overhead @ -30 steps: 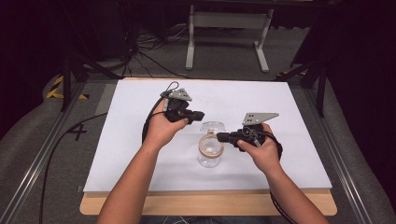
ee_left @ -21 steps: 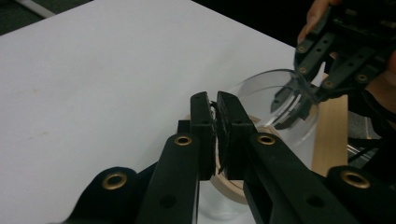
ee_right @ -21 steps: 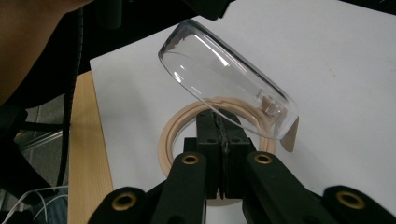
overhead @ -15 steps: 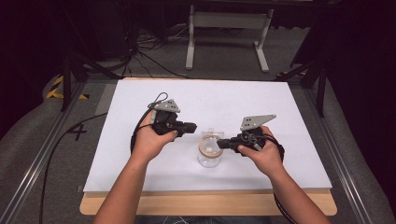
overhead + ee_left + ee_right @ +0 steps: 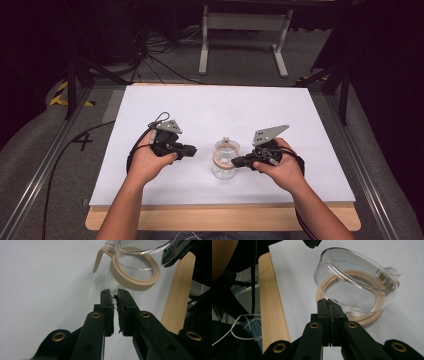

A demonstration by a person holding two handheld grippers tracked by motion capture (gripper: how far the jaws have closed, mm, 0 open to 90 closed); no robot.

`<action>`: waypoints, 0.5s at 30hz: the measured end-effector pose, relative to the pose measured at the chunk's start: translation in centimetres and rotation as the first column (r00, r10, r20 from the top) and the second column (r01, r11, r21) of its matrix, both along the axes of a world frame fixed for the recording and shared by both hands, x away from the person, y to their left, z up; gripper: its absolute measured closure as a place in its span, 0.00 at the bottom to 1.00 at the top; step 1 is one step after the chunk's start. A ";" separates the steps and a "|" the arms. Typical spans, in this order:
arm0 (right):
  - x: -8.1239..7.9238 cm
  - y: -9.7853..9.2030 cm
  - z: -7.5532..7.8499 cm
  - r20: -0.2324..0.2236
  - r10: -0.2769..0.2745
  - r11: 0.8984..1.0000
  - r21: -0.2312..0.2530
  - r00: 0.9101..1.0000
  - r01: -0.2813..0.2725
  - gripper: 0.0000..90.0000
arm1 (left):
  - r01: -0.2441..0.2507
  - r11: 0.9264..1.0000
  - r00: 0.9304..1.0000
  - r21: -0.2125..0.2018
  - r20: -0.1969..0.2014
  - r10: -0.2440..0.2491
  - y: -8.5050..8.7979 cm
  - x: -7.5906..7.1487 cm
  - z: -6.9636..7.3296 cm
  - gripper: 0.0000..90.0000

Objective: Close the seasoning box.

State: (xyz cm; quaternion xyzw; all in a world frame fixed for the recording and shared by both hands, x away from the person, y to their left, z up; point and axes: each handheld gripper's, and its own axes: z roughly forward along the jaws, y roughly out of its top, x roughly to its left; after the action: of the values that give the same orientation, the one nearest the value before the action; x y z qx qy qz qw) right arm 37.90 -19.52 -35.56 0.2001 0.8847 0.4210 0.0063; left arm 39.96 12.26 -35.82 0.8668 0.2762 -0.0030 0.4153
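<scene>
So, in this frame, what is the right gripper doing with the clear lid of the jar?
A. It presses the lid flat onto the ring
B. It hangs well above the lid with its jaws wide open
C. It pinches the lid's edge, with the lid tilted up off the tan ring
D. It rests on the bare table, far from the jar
C: the right gripper has its jaws shut on the rim of the clear lid, which sits tilted above the tan ring of the jar.

Jar lid (image 5: 140,252) top cut off (left tool view).
</scene>
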 end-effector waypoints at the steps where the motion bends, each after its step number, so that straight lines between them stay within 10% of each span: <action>1: 0.0 0.0 0.0 -0.001 0.001 1.000 -0.009 1.000 -0.001 0.99 | 0.002 1.000 1.000 0.011 0.000 -0.002 0.1 0.0 -0.1 0.93; 15: -0.1 0.0 -0.2 -0.030 0.021 0.997 -0.067 0.999 -0.023 0.99 | 0.001 0.999 1.000 0.045 -0.026 0.001 0.6 0.0 -0.7 0.92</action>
State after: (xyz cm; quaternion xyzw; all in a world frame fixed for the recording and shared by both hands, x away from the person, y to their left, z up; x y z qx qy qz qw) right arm 37.81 -19.57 -35.81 0.1961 0.9006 0.3879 -0.0043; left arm 39.99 12.86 -36.55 0.8758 0.2816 -0.0083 0.3920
